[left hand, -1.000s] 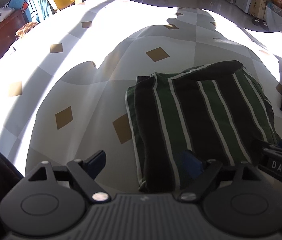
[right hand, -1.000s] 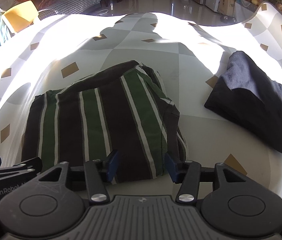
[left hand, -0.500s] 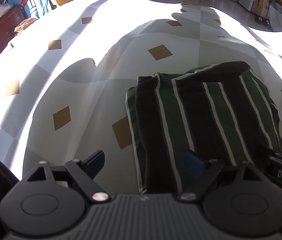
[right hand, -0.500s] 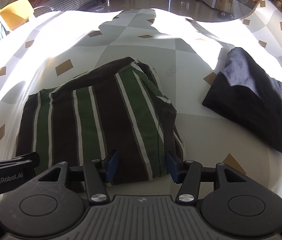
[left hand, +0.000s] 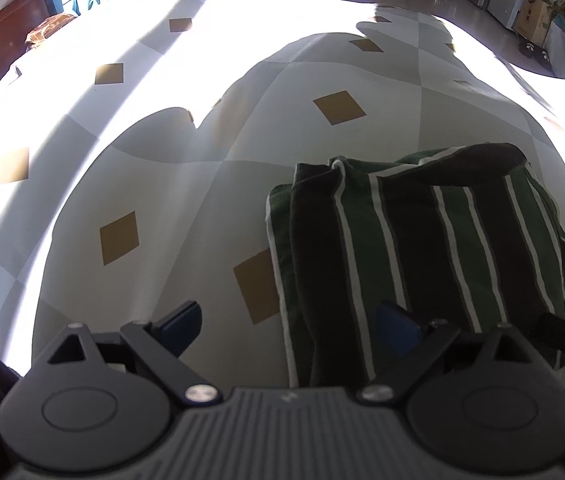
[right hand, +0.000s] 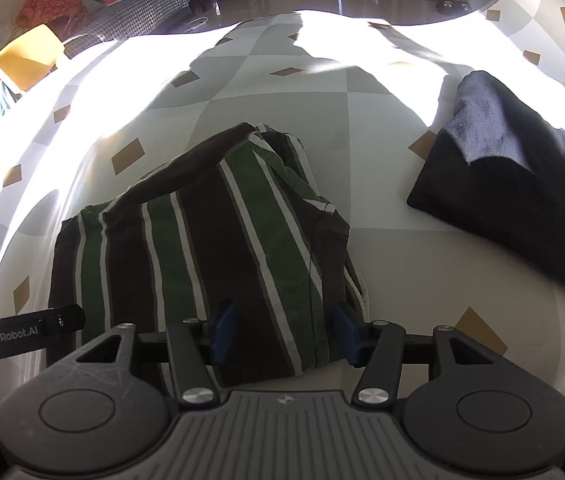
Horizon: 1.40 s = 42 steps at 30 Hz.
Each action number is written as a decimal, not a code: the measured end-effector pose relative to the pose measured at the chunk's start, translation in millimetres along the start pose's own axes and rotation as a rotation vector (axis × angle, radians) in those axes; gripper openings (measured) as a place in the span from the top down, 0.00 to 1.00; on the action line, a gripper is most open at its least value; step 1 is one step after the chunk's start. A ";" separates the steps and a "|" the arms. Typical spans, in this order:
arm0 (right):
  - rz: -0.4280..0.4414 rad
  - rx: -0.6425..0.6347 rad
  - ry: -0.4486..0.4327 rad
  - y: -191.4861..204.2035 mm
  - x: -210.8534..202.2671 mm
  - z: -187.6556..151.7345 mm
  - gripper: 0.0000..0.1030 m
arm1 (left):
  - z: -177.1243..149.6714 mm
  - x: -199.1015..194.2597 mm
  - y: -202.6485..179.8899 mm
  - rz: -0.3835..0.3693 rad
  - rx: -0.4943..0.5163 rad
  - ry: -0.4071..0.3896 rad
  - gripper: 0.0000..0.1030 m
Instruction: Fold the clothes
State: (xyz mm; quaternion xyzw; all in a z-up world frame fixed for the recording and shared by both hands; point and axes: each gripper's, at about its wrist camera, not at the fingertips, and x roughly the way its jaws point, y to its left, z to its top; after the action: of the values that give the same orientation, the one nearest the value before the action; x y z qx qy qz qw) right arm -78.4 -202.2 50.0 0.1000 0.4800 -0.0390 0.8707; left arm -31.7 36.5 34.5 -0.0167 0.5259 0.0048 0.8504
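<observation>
On the desk (right hand: 382, 184), which is covered by a pale cloth of grey and white squares with small tan diamonds, lies a folded striped garment (right hand: 210, 256) in dark brown and green with thin white lines. It sits in a roughly rectangular bundle, its stripes running away from the cameras, and its far edge is bunched and slightly raised. Seen from the left wrist, the same striped garment (left hand: 422, 248) fills the right half of the view, with its layered left edge showing several stacked folds. Over its near edge hangs the right gripper (right hand: 286, 332), jaws about half apart, with the garment's near right part seen between the blue pads; nothing is clamped. To the left hangs the left gripper (left hand: 290, 324), its jaws spread wide and just having opened further; one blue pad is over bare cloth and the other over the garment's near left part, gripping nothing. Well to the right of the striped garment, apart from it, a dark navy garment (right hand: 522, 200) lies in a loose heap. Strong sunlight falls across the desk, and a large shadow covers its middle. Beyond the far left edge a yellow cushion (right hand: 26, 60) rests among other household items.
</observation>
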 end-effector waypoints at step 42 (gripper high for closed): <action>0.063 -0.022 -0.092 -8.8 30.2 2.3 0.39 | 31.5 41.8 -30.9 -0.161 0.086 0.000 0.01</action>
State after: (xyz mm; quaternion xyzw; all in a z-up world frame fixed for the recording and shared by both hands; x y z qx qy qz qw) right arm -61.7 -210.4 24.5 0.1035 0.4366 -0.0109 0.8936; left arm 15.9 6.3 11.8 -0.0226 0.5227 -0.0861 0.8479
